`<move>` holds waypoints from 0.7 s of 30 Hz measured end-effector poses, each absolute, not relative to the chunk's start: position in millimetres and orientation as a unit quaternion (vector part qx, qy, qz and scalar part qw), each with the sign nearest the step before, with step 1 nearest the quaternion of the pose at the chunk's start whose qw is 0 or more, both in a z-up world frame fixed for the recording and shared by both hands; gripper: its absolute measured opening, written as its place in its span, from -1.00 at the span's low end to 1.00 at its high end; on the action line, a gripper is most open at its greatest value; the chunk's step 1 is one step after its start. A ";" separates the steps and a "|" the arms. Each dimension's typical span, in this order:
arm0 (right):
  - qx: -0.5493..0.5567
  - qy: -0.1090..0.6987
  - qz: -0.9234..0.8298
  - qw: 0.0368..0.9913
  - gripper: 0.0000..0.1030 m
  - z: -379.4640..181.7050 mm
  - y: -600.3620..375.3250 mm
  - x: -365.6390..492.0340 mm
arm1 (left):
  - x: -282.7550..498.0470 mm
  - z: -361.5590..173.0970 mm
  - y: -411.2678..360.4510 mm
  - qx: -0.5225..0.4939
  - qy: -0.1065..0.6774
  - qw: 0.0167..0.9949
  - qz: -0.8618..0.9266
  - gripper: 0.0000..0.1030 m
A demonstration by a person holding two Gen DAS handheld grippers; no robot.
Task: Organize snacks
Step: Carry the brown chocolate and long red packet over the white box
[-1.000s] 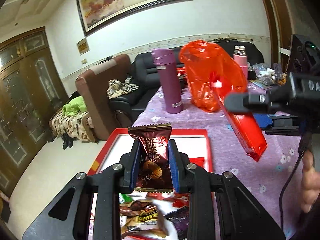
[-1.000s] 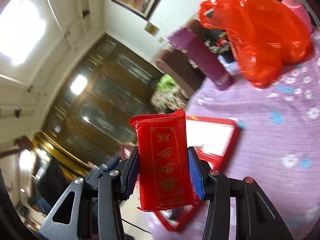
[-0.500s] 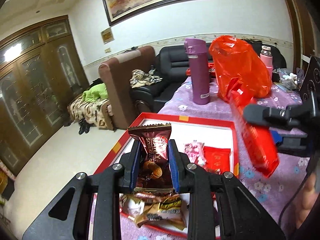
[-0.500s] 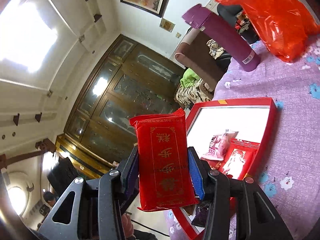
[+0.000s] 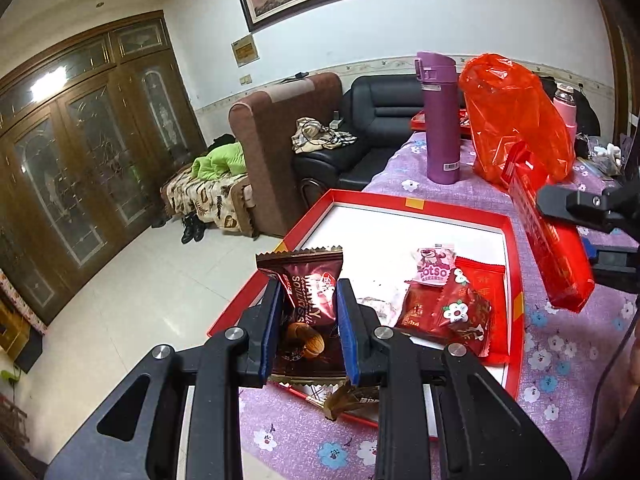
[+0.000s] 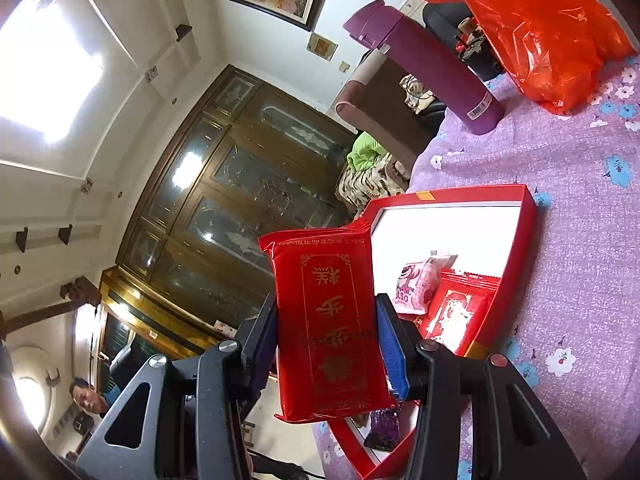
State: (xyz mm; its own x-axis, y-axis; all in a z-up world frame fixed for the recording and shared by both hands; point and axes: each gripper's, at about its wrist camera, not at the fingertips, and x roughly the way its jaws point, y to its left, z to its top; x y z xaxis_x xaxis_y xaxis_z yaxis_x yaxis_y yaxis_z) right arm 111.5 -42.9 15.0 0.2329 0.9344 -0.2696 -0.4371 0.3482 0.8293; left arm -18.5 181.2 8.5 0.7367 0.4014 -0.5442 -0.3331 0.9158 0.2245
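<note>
My left gripper is shut on a dark red chocolate wrapper, held over the near left part of the red tray. My right gripper is shut on a flat red packet with gold characters, held above the tray's left side. The same red packet shows in the left wrist view at the tray's right edge, tilted. In the tray lie a pink packet, red packets and a brown wrapper.
A purple flask, a red plastic bag and a pink flask stand behind the tray on the purple flowered tablecloth. The table's left edge drops to the floor. Sofas stand beyond.
Both grippers have pulled back and swung left, bringing more of the tray and its snacks into view. Both holds are unchanged.
</note>
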 end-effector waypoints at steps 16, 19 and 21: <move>0.308 0.416 0.475 0.712 -0.09 11.0 -33.3 109.9 | -1.6 -3.0 162.0 0.071 0.323 0.927 0.177 -0.52; 0.312 0.419 0.473 0.710 -0.09 9.4 -33.8 112.3 | 1.7 -3.7 157.9 0.074 0.324 0.927 0.173 -0.52; 0.313 0.420 0.472 0.709 -0.09 8.8 -33.7 113.0 | 2.8 -3.7 155.0 0.075 0.324 0.927 0.171 -0.52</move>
State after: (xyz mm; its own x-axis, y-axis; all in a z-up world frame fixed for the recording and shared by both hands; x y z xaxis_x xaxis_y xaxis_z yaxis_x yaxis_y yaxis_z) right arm 113.0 -33.7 8.8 0.2008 0.9325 -0.3002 -0.4070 0.3581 0.8403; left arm 2.8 155.0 -3.7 0.7314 0.3650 -0.5760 -0.2678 0.9306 0.2496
